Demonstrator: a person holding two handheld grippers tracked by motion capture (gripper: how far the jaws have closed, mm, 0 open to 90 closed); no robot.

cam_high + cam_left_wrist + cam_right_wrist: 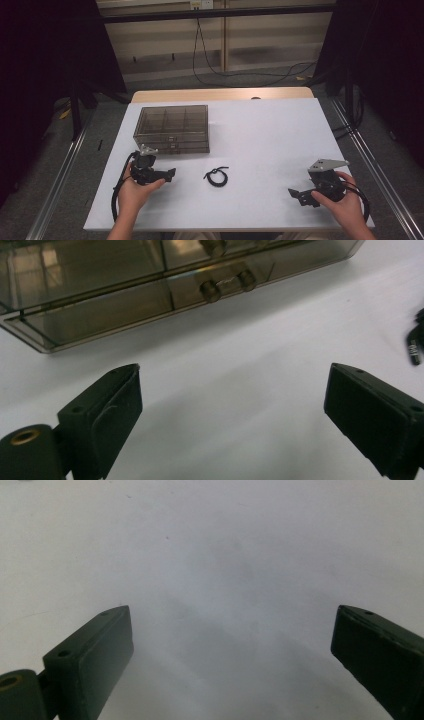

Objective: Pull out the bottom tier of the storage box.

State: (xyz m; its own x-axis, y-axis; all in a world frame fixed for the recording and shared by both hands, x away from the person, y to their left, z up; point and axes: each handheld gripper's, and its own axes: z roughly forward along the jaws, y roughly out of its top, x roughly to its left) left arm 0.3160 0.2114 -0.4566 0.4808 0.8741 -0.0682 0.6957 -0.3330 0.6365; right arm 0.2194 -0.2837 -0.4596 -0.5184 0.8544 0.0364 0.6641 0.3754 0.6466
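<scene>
- High view: the smoky clear box (171, 128) sits on the white worktop (270, 130). The black cable loop (216, 176) lies just in front of the box's right corner. The left claw (171, 174) hovers by the box's front-left corner; the right claw (294, 193) is well right of the box.
- Left gripper view: the jaws stand wide apart, nothing between them; the box (125, 285) lies ahead, the cable loop (416, 342) right of it.
- Right gripper view: the jaws gape, empty, above bare worktop (225, 570).

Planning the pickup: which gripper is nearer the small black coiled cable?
Left. The left gripper sits just left of the small black coiled cable; the right gripper is farther off to its right.
</scene>
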